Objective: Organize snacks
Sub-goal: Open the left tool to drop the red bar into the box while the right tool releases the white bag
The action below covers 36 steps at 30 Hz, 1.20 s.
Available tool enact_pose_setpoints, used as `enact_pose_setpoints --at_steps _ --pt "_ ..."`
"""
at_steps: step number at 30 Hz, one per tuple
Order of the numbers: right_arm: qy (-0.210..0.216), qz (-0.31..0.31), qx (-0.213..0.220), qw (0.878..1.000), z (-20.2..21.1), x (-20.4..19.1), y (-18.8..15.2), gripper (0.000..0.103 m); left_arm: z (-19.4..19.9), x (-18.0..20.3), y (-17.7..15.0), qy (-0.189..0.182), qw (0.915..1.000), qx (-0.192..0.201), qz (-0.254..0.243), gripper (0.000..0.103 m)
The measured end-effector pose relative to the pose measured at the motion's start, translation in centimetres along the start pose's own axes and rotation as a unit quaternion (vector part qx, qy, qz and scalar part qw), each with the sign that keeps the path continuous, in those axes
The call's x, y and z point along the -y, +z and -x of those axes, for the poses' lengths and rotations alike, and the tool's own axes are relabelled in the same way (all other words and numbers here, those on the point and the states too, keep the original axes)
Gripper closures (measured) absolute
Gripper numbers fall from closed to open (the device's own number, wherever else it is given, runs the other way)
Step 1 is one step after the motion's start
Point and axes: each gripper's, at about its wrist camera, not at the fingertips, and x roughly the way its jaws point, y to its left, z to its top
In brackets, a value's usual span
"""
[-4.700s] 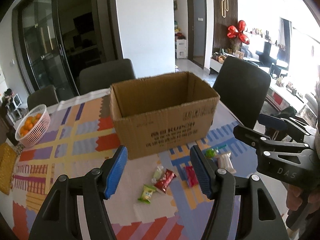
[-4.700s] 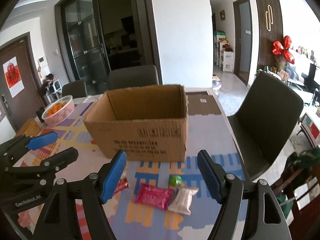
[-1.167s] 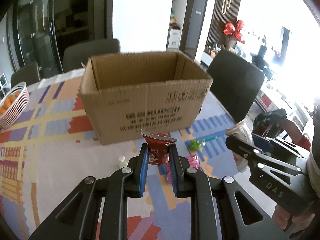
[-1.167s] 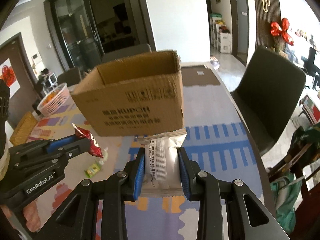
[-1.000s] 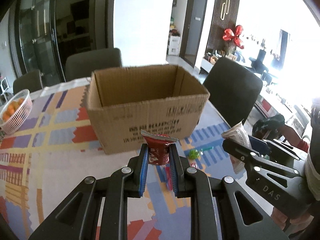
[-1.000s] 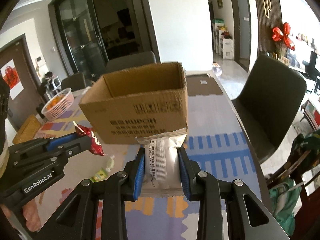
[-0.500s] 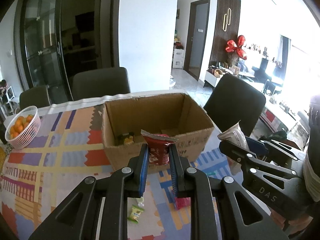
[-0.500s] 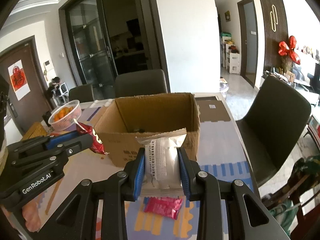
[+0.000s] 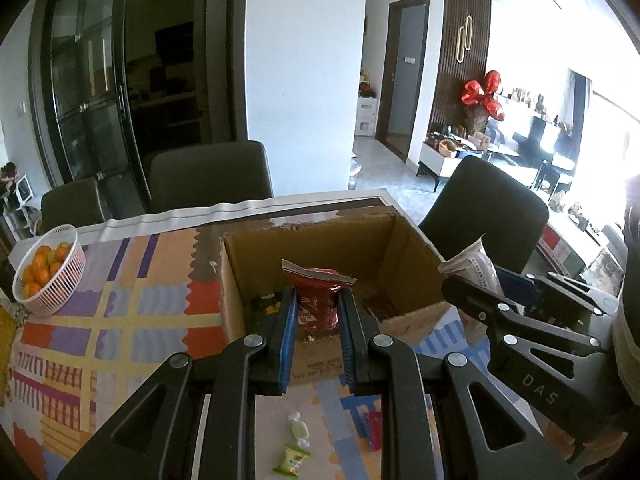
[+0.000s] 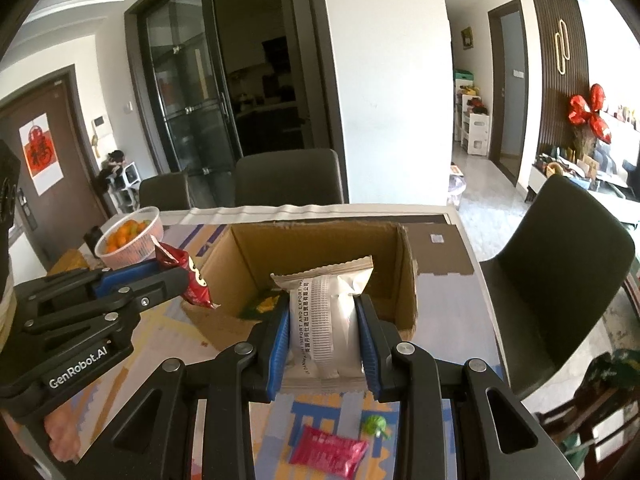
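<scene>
Cardboard box (image 9: 320, 236): one, open-topped, standing on the table (image 9: 120, 320); both grippers are held at its near edge.
Box contents: a few dark and yellow-green packets (image 9: 266, 306) lie on the floor at the left; their number cannot be told.
Basket (image 9: 52, 280): one, white and slatted, at the table's far left corner, well apart from the box.
Basket contents: oranges (image 9: 40, 270), several, heaped; exact count not readable.
Left gripper (image 9: 316, 320): jaws narrow, clamped on one red packet (image 9: 318, 300), which is held upright above the box's near wall.
Right gripper (image 10: 324, 332): jaws narrow, clamped on one white packet (image 10: 326, 316), upright, with printed text along its back seam, held over the box's near wall.
Loose on the table, right wrist view: one pink packet (image 10: 328, 452) and one small green sweet (image 10: 374, 426), just beside each other, below the right gripper.
Loose on the table, left wrist view: one pale green sweet (image 9: 299, 432) and one green-and-yellow sweet (image 9: 292, 459), near each other, below the left gripper.
Chairs: three dark ones around the table, two at the far side (image 10: 288, 178), one on the right (image 10: 560, 248).
Tablecloth (image 9: 100, 328): one, patterned in orange, purple, yellow and blue.
</scene>
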Motion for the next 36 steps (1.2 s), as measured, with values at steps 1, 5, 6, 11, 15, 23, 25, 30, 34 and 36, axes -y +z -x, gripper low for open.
enact_pose_setpoints --at_steps 1,5,6,11,15,23,25,30,34,36 --pt "0.000 0.001 -0.001 1.000 -0.3 0.0 0.3 0.070 -0.4 -0.1 0.3 0.003 1.0000 -0.002 -0.001 0.082" --pt "-0.002 0.005 -0.011 1.000 -1.7 0.2 1.3 0.070 -1.9 -0.5 1.0 0.007 0.9999 -0.009 -0.002 0.082" --pt "-0.005 0.005 -0.012 1.000 -2.1 0.4 1.6 0.070 -2.5 -0.6 1.3 0.010 0.9999 -0.011 -0.003 0.082" --pt "-0.009 0.008 -0.028 1.000 -4.2 0.8 2.4 0.070 -4.4 -1.2 2.2 0.008 0.9997 -0.023 -0.006 0.082" --pt "-0.010 0.007 -0.041 0.999 -5.9 1.3 2.9 0.070 -6.1 -1.5 2.5 0.013 0.9993 -0.033 -0.008 0.082" --pt "-0.017 0.015 -0.061 0.998 -8.4 1.6 3.3 0.070 -9.1 -2.0 2.3 0.011 0.9978 -0.066 -0.001 0.075" --pt "-0.018 0.016 -0.063 0.998 -8.6 1.6 3.4 0.068 -8.9 -2.1 2.1 0.018 0.9977 -0.065 -0.001 0.068" --pt "-0.030 0.017 -0.063 0.997 -8.2 1.7 2.9 0.052 -7.2 -2.3 1.7 0.029 0.9981 -0.054 0.003 0.062" --pt "-0.031 0.007 -0.056 0.998 -6.9 1.8 2.3 0.042 -5.3 -2.2 0.8 0.039 0.9984 -0.042 0.005 0.059" --pt "-0.038 0.003 -0.039 0.999 -5.7 1.8 1.8 0.030 -4.5 -1.9 0.3 0.046 0.9983 -0.036 0.002 0.055"
